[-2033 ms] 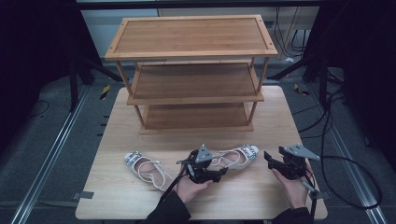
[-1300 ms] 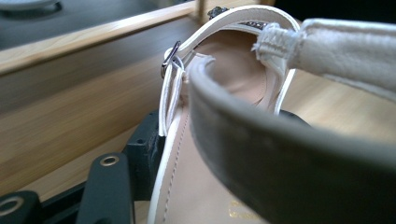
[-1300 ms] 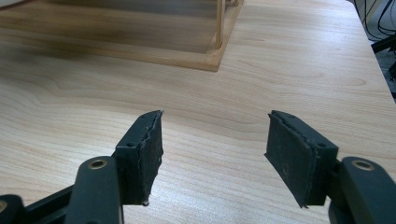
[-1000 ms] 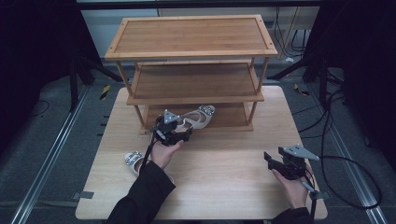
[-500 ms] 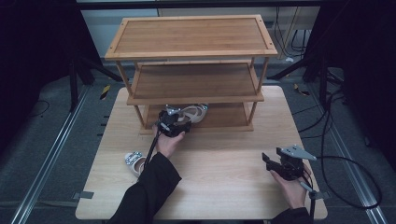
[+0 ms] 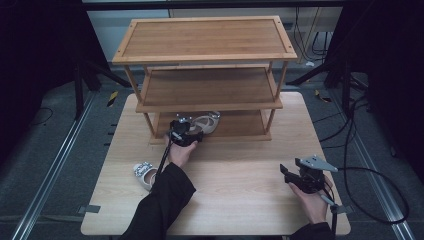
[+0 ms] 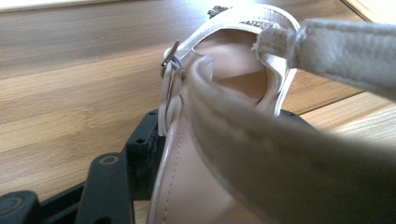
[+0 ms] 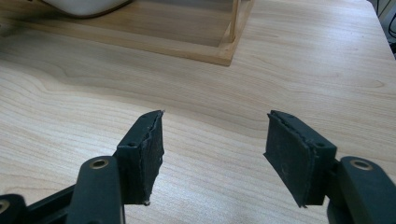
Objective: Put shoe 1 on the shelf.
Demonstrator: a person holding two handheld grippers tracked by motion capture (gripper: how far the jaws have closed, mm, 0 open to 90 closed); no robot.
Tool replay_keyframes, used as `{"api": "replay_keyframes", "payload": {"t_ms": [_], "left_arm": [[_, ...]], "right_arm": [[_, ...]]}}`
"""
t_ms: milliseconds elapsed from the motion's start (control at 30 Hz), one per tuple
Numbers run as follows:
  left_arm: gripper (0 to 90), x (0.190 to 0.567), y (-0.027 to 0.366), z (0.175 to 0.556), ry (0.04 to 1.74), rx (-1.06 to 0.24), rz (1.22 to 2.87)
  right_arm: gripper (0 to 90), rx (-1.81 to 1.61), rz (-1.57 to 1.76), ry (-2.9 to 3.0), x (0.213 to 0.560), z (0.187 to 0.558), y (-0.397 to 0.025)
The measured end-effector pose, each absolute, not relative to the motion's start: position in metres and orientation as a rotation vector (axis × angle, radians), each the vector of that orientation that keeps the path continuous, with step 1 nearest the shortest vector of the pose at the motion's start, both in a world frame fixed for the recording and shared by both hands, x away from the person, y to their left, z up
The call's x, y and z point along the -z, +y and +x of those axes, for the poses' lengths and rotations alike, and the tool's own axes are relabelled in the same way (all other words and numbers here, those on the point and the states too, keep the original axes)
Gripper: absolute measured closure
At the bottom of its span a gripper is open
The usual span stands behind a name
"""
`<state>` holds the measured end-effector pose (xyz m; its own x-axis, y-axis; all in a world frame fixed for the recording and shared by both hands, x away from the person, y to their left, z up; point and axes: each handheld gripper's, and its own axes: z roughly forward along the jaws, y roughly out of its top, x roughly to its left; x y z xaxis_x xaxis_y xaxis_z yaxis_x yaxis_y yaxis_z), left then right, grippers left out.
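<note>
Sandal in hand: pale cream sandal (image 6: 204, 123) sits at the front edge of the rack's bottom shelf (image 6: 240, 127), toe pointing right and into the rack; from my left gripper view I see its buckled strap (image 7: 169, 79) right in front of the lens.
Left gripper: my left gripper (image 6: 184, 134) is clamped on the sandal's heel end, one black jaw showing beside the strap; the other is hidden behind the shoe.
Left arm: I have the dark-sleeved forearm (image 6: 160, 200) stretched forward and up the table, hand (image 6: 181, 152) wrapped under the gripper, wrist about level with the shelf lip.
Right gripper: my right gripper (image 6: 292, 176) has its jaws spread wide with nothing between them, only bare tabletop (image 8: 210, 140).
Right arm: I hold the right hand (image 6: 312, 200) low near the table's front right, gripper aimed left and slightly forward.
Second sandal: other sandal (image 6: 145, 173) lies flat on the table just left of my left sleeve, well apart from the rack (image 6: 205, 40).
</note>
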<state>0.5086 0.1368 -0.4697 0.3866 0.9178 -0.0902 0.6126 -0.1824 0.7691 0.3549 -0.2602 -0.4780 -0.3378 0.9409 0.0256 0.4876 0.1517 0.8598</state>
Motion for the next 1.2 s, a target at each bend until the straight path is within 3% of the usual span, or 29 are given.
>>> {"api": "replay_keyframes", "payload": {"t_ms": [367, 500, 667, 1033, 1200], "left_arm": [[31.6, 0.481, 0.141, 0.504, 1.29, -0.501, 1.918], [25.8, 0.476, 0.143, 0.501, 1.272, -0.48, 1.91], [25.5, 0.461, 0.151, 0.491, 1.194, -0.543, 1.913], [29.9, 0.453, 0.169, 0.466, 1.149, -0.513, 1.978], [38.0, 0.456, 0.169, 0.463, 1.137, -0.506, 2.016]], "right_arm": [[35.7, -1.102, 1.347, 1.901, 0.478, 0.355, -0.259], [34.5, -1.107, 1.35, 1.897, 0.478, 0.355, -0.26], [33.9, -1.108, 1.351, 1.891, 0.477, 0.355, -0.26], [33.6, -1.101, 1.336, 1.896, 0.478, 0.355, -0.259], [33.9, -1.105, 1.342, 1.899, 0.477, 0.354, -0.258]]}}
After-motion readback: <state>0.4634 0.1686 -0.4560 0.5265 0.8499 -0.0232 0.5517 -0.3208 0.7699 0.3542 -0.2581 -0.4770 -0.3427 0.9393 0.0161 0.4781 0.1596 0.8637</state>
